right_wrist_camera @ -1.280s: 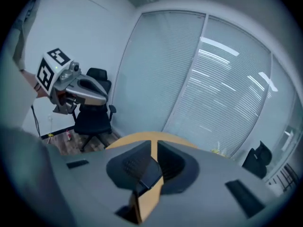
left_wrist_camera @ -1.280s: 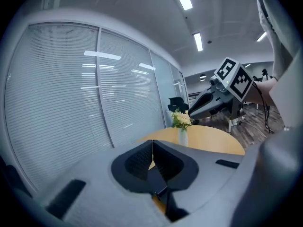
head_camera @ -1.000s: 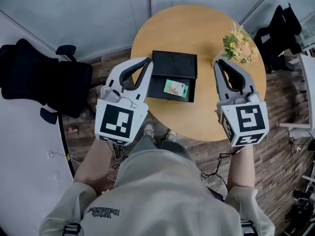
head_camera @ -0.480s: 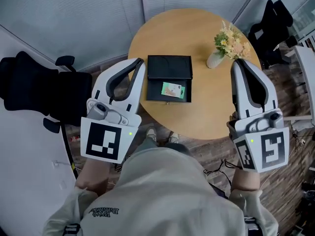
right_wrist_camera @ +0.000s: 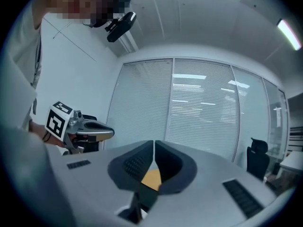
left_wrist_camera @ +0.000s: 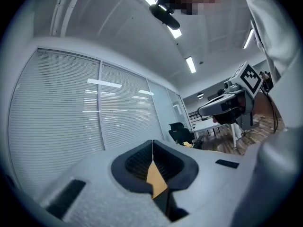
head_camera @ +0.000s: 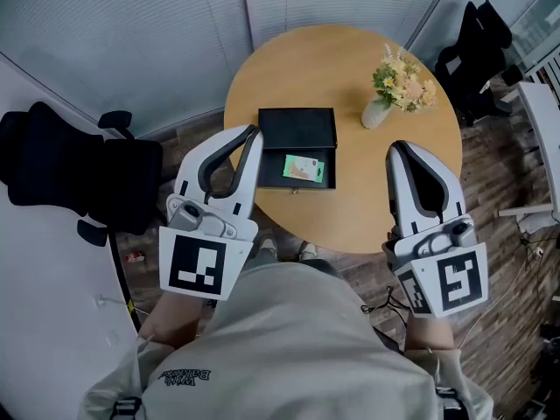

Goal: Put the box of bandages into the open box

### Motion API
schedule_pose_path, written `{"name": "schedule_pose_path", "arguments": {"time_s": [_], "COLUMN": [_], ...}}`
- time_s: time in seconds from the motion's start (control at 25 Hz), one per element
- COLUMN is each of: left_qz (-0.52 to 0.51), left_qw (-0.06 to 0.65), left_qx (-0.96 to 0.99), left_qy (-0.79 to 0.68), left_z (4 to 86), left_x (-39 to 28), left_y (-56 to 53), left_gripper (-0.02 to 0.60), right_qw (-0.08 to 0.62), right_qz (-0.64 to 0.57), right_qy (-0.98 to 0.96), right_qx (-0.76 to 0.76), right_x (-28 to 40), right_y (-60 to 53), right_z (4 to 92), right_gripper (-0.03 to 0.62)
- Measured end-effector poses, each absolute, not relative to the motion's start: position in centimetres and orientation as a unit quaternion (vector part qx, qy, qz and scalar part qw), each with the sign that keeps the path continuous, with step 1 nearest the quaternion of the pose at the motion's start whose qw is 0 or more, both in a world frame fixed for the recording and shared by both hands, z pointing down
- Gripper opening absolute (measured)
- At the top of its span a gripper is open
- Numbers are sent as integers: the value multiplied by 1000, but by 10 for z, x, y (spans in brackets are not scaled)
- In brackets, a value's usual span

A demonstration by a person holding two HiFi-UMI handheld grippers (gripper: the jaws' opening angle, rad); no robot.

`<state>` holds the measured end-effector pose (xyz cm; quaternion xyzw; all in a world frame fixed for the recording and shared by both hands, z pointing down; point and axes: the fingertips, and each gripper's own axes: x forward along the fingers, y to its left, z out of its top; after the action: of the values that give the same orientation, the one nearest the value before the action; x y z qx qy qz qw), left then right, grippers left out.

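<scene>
The green and white box of bandages (head_camera: 304,168) lies inside the black open box (head_camera: 297,129), which sits on the round wooden table (head_camera: 350,208) with its lid folded back. My left gripper (head_camera: 255,132) hovers left of the black box, near the table's front edge, shut and empty. My right gripper (head_camera: 396,148) floats over the table's right front, also shut with nothing in it. In the left gripper view the jaws (left_wrist_camera: 152,143) meet tip to tip; in the right gripper view the jaws (right_wrist_camera: 154,143) are likewise pressed together. Both point level at window blinds.
A vase of flowers (head_camera: 392,87) stands on the table's far right. A black office chair (head_camera: 74,169) is at the left on the floor, another black chair (head_camera: 477,46) at the top right. A white desk edge (head_camera: 538,138) is at the far right.
Both grippers have drawn back from the table toward the person and risen. The right one moved away from the flowers. The bandage box stays in the black box.
</scene>
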<state>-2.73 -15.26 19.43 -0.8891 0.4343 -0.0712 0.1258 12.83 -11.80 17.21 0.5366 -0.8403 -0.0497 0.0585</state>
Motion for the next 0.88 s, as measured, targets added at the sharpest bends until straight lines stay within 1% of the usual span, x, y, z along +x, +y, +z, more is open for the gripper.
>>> {"name": "schedule_pose_path", "arguments": {"time_s": [0.2,0.88], "left_qz": [-76,-67], "left_qw": [101,96], "left_qx": [-895,-894], "left_qy": [428,432], "left_z": [209,209], "left_x": [-26,-27], "left_y": [-145,-149], "left_gripper": [23,23], "right_qw": [54,82], "right_qz": [-26,-64], "right_qy": [-840,-839], "right_qx": [539,533], "right_x": [132,130], "right_y": [-120,-129], "right_z": [185,185], "right_gripper": [35,34]}}
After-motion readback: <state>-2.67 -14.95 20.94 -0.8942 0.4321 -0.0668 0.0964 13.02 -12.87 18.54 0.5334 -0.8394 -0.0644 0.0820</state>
